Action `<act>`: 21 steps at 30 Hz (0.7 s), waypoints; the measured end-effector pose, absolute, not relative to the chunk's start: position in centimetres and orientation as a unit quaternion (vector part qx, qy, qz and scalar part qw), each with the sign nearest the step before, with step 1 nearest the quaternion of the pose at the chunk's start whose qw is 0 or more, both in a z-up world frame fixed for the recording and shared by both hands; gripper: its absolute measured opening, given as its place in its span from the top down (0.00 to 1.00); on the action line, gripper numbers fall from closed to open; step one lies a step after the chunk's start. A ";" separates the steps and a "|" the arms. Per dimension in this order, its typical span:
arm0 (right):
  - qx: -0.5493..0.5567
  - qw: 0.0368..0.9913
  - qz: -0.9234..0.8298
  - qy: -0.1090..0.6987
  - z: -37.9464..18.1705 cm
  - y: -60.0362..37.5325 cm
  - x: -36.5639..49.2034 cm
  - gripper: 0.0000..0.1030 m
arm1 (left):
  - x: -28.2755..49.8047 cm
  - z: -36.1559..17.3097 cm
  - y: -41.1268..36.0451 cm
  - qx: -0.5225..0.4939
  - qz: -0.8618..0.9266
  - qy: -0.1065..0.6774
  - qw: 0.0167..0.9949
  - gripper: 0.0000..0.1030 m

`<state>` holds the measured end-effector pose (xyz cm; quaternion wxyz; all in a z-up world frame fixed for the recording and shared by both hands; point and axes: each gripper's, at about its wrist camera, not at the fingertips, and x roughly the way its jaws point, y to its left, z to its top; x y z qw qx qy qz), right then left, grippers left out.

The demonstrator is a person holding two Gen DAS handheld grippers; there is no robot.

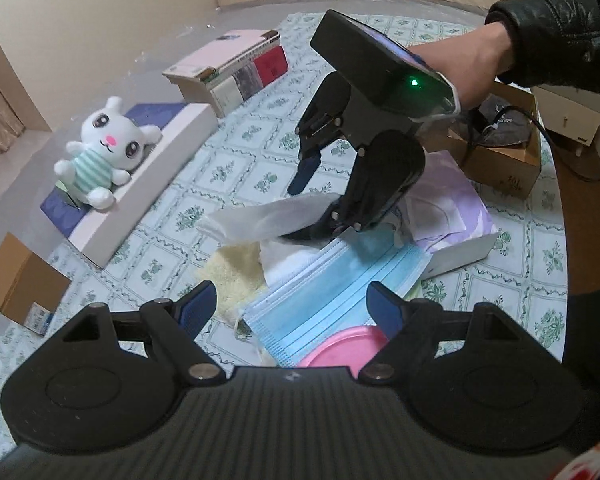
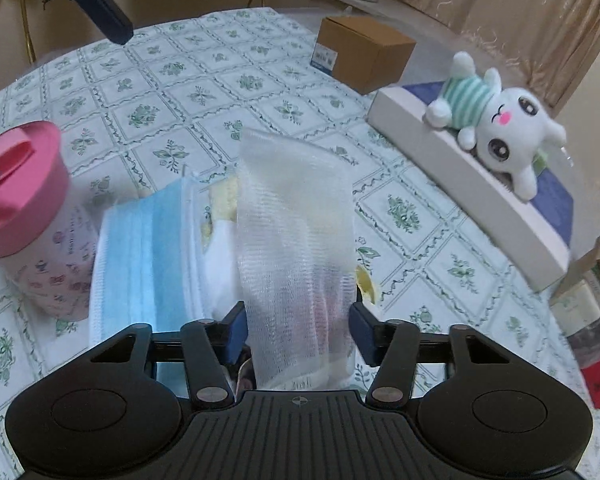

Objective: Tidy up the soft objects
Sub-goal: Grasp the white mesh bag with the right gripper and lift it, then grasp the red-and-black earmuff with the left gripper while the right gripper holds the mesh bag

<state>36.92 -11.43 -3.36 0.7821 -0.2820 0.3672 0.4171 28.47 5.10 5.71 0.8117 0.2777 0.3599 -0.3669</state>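
Observation:
A pile of soft things lies on the patterned tablecloth: a blue face mask [image 1: 332, 300] [image 2: 148, 252], a white cloth [image 1: 292, 260], a yellow fuzzy cloth [image 1: 236, 272] and a white mesh cloth [image 1: 268, 220] [image 2: 296, 248]. My left gripper [image 1: 290, 306] is open, just above the mask. My right gripper [image 2: 296, 332] [image 1: 312, 200] is open with the mesh cloth lying between its fingers; no squeeze shows. A white plush bunny [image 1: 100, 152] [image 2: 500, 124] lies on a white and blue box [image 1: 140, 184].
A pink-lidded cup [image 2: 24, 200] [image 1: 340, 344] stands by the pile. Stacked books [image 1: 232, 68], a small cardboard box [image 1: 20, 280] [image 2: 364, 52], an open cardboard box [image 1: 500, 148] and a lilac packet [image 1: 452, 204] are on the table. The table edge [image 1: 580, 208] curves on the right.

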 end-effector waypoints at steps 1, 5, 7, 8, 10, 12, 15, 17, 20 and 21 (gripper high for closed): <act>-0.272 0.783 0.419 0.371 -3.4 -11.5 37.1 0.75 | 28.8 5.5 5.1 0.275 -0.368 0.364 0.810 0.22; -0.220 0.799 0.417 0.372 -2.6 -12.8 37.4 0.95 | 29.6 5.1 4.6 0.282 -0.369 0.374 0.803 0.22; -0.198 0.810 0.411 0.368 -1.6 -13.8 37.3 0.98 | 29.9 4.9 4.1 0.290 -0.374 0.378 0.796 0.22; -0.190 0.816 0.407 0.364 -1.1 -14.3 37.2 0.98 | 30.0 4.8 3.8 0.293 -0.377 0.379 0.793 0.22; -0.180 0.828 0.394 0.356 0.0 -15.3 36.8 0.99 | 30.2 4.7 3.1 0.301 -0.383 0.381 0.786 0.22; -0.169 0.838 0.382 0.351 1.0 -16.3 36.5 0.99 | 30.5 4.6 2.2 0.309 -0.389 0.380 0.780 0.22; -0.159 0.854 0.357 0.344 2.4 -17.7 35.9 0.99 | 31.2 4.3 0.9 0.317 -0.395 0.383 0.773 0.22; -0.154 0.863 0.340 0.342 3.1 -18.7 35.7 0.99 | 31.9 4.0 0.0 0.316 -0.394 0.389 0.771 0.22; -0.151 0.873 0.315 0.341 3.6 -20.1 35.5 0.99 | 33.6 3.3 -1.5 0.320 -0.385 0.396 0.770 0.22; -0.150 0.876 0.307 0.342 3.7 -20.9 35.4 0.99 | 34.2 2.9 -2.0 0.323 -0.382 0.399 0.769 0.22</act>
